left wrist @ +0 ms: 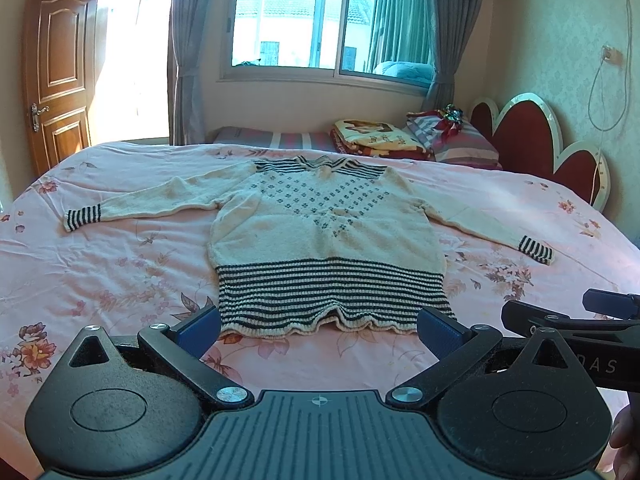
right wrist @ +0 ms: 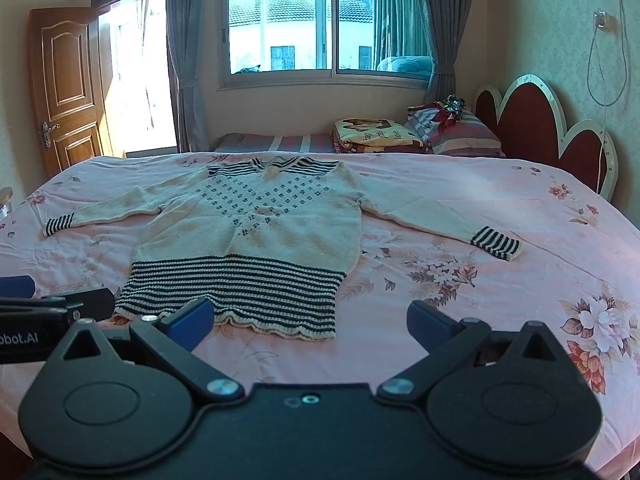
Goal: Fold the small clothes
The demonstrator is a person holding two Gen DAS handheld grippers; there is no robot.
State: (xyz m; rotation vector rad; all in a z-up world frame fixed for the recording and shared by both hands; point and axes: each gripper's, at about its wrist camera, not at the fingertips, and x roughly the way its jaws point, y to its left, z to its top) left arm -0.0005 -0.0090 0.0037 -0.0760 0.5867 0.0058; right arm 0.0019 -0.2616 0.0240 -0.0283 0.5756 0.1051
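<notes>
A cream knit sweater with black stripes at hem, cuffs and shoulders lies flat on the pink floral bedsheet, front up, both sleeves spread out to the sides. My left gripper hovers open just short of the striped hem, nothing between its blue pads. My right gripper is open too, near the hem's right corner, holding nothing. Each gripper shows at the edge of the other's view.
Folded blankets and a striped pillow sit at the far side of the bed by the red headboard. A window with grey curtains and an open wooden door lie beyond. A hand shows at the lower right.
</notes>
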